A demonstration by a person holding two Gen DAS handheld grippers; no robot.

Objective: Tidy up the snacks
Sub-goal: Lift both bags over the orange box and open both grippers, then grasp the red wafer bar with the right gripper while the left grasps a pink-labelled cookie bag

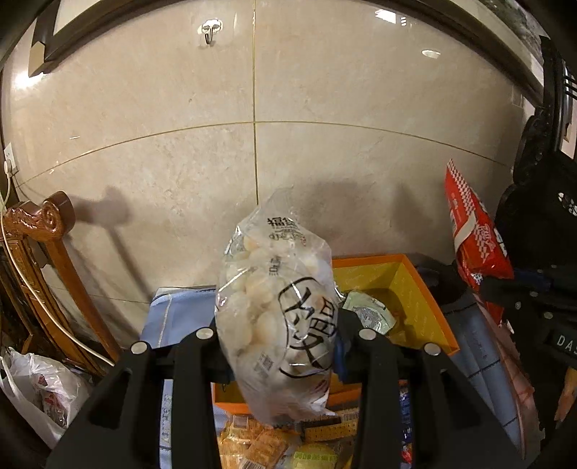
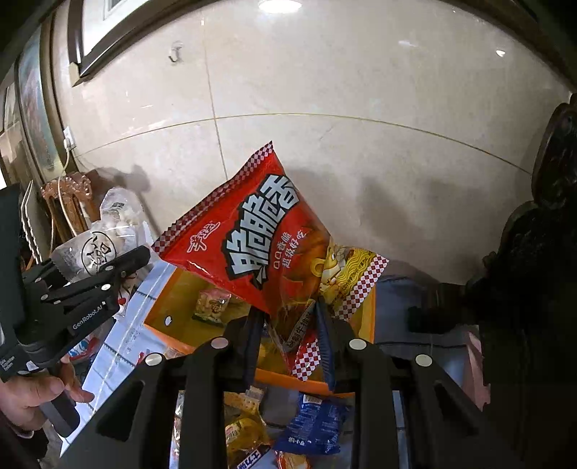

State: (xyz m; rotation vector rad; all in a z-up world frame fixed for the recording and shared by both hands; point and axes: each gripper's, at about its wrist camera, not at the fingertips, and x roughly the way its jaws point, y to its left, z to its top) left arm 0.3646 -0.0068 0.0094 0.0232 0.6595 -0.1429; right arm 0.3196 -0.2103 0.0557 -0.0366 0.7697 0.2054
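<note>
Left wrist view shows our left gripper clamping the clear bag of white sweets and our right gripper pinching the red noodle-snack packet by one corner, which could slip free above the orange box.

Background's all beige marble wall tile with thin gold grout lines. There's a small metal hook stuck up high and a dark picture frame in the top left corner. A carved wooden chair sits against the wall on the left, a white cord draped over it from a wall outlet. A crumpled white plastic bag lies below it.
</note>
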